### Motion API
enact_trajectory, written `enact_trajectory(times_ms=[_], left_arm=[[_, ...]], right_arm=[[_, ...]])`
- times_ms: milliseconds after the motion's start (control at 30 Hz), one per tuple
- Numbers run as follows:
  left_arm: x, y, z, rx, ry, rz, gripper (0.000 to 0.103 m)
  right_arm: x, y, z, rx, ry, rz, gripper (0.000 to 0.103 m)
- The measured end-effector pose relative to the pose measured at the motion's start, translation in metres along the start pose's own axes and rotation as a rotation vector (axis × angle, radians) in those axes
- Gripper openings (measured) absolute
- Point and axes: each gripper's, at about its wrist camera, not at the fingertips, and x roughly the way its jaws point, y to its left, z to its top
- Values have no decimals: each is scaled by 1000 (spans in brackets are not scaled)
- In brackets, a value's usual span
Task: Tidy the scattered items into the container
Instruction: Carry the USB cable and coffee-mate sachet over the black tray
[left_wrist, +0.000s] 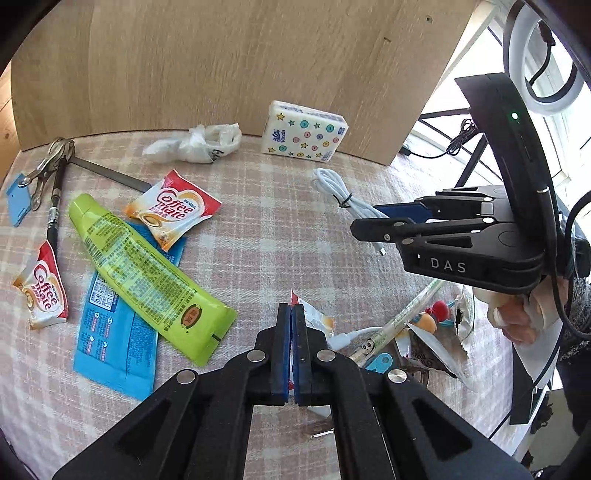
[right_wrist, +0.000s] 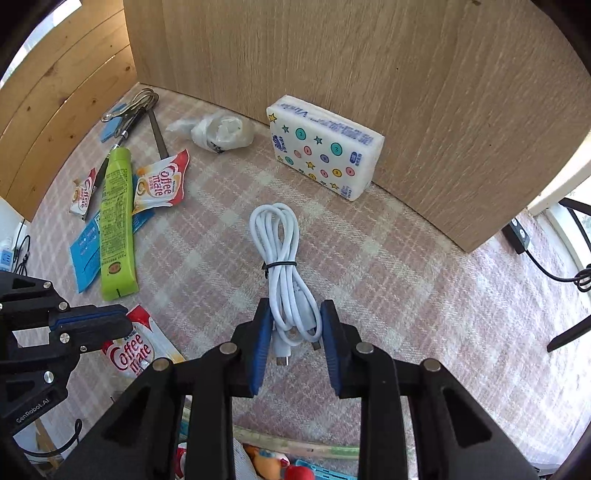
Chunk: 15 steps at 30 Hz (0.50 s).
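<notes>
left claw (left_wrist: 291, 314) is clamped tight on a coffee creamer sachet (right_wrist: 135, 349) just off the checked desk (left_wrist: 258, 221), while the right claw (right_wrist: 295, 332) sits half open straddling the bundled white cable (right_wrist: 282, 258) lying mid-desk, pads not quite pressing it

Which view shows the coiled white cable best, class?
The right wrist view: the whole white cable lies centred, its plug end between the right claw. The left wrist view shows it smaller, partly hidden behind that claw.
</notes>
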Motion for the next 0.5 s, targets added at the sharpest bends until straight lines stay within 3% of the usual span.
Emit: enact_trajectory(times_ms=[267,500], left_arm=[[-32,-7,6,-29,-88,21,0],[-55,-39,9,1,-143,22,0]], right_arm=[[-42,-11,-19,70,-61,18,26],[-82,-24,-38,137,-113,8,26]])
